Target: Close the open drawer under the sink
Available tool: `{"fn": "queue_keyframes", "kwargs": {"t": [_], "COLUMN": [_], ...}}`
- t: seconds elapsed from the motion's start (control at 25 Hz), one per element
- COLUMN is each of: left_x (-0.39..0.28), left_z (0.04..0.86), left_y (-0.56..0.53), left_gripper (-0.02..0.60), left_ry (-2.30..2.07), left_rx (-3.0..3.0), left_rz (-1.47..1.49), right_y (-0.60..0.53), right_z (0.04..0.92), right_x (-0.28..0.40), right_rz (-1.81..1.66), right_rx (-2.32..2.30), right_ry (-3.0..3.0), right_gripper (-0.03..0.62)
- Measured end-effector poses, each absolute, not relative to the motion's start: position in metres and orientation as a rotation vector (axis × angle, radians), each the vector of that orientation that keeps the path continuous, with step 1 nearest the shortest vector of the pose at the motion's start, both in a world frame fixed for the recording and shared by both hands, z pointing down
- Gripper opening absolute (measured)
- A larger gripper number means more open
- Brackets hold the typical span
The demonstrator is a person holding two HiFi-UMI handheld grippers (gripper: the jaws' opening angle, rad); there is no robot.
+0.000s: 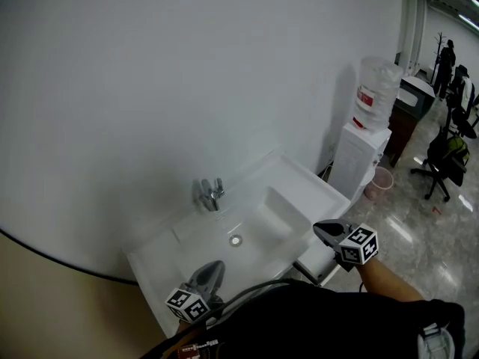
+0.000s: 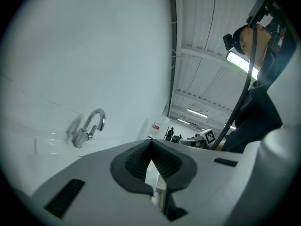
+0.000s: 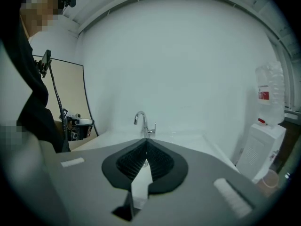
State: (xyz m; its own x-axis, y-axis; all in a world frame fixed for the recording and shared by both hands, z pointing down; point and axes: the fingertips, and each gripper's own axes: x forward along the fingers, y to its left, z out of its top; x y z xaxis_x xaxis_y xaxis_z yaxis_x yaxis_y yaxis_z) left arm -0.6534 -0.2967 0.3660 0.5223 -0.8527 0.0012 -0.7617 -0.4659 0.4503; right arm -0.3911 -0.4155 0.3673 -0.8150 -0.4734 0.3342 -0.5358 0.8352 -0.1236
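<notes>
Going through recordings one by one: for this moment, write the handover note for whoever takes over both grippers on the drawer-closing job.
Left gripper: jaws together, empty, over the sink's front edge, left of the faucet.
Right gripper: jaws together, empty, at the sink's front right corner.
Drawer: seemingly the white panel jutting out below the sink's front, by the right gripper; mostly hidden.
Done: nothing that shows. Left: get a gripper onto the drawer front and push it shut.

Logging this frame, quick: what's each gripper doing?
Left gripper: closed, empty.
Right gripper: closed, empty.
</notes>
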Motion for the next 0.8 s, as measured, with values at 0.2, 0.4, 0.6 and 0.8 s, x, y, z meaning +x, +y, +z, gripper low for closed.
{"fn": "queue_keyframes", "kwargs": {"t": [0.2, 0.4, 0.6, 0.8], "left_x": [-0.584, -0.541, -0.535, -0.504], "left_z": [0.366, 0.361, 0.348, 0.347], "left_y": [-0.322, -0.343, -0.36, -0.375], "left_gripper": [-0.003, -0.003, -0.003, -0.002], "left_ry": [-1.252, -1.118, -1.02, -0.883], "left_rx": [2.4, 2.495, 2.562, 2.606], "left_rz": [-0.31, -0.231, -0.177, -0.141], "right_y": [-0.414, -0.42, -0.407, -0.402], "right_z": [0.368, 0.369, 0.372, 0.365], "right_x": [-0.345, -0.304, -0.292, -0.26], "right_rz": [0.297, 0.35, 0.365, 0.347], "right_rx": [0.778, 0.936, 1.03, 1.171], "right_ry": [-2.72, -2.713, -2.701, -2.687], "right_gripper": [0.002, 0.002, 0.002, 0.002]}}
